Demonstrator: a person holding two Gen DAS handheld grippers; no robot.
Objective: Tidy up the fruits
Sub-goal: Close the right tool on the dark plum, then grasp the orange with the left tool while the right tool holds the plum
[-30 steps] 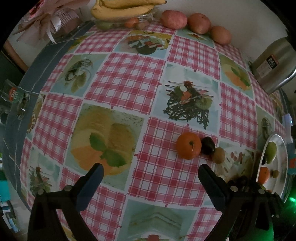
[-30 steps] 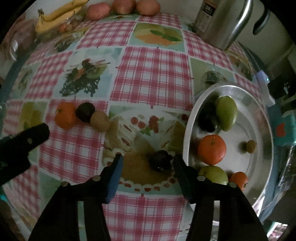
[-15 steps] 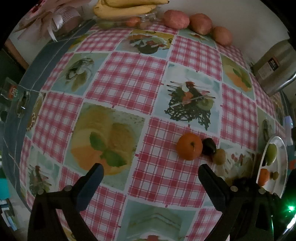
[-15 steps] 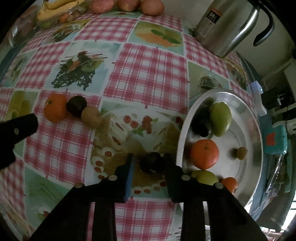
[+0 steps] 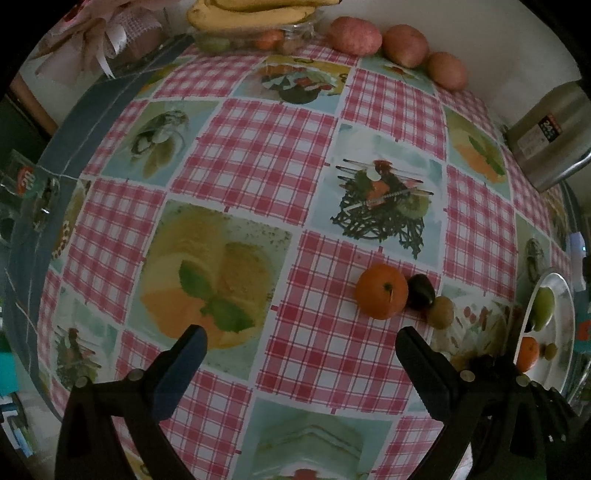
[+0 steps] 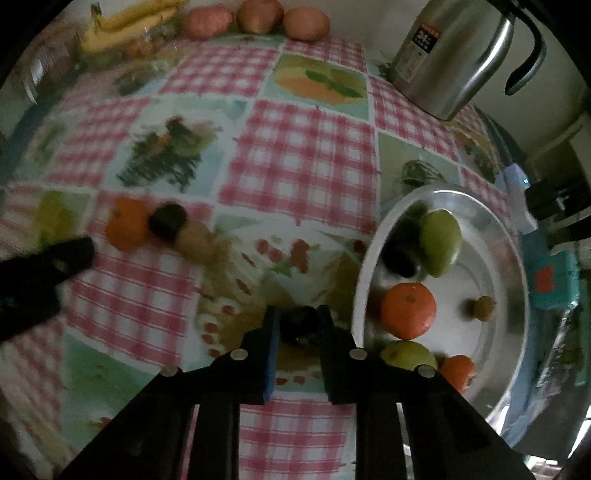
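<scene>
My right gripper (image 6: 298, 322) is shut on a small dark plum (image 6: 300, 325), just left of the silver plate (image 6: 513, 295). On that plate lie a green fruit (image 6: 441, 242), a dark fruit (image 6: 400, 254), an orange (image 6: 408, 310), a small brown fruit (image 6: 482, 308), another green fruit (image 6: 406, 354) and a second orange (image 6: 456, 369). An orange (image 5: 382, 291), a dark plum (image 5: 421, 291) and a kiwi (image 5: 440, 312) lie in a row on the checked tablecloth. My left gripper (image 5: 301, 345) hangs open above the cloth, left of that row, with nothing between its fingers.
Bananas (image 5: 251, 14) on a glass dish and three reddish fruits (image 5: 404, 44) line the far edge. A steel thermos jug (image 6: 454, 59) stands at the back right. The table's left edge (image 5: 48, 177) drops off beside a glass (image 5: 22, 181).
My right gripper's jaws closed from wide apart onto the small dark plum. The right wrist view shifted slightly, with the plate nearer. The left gripper stayed where it was.
</scene>
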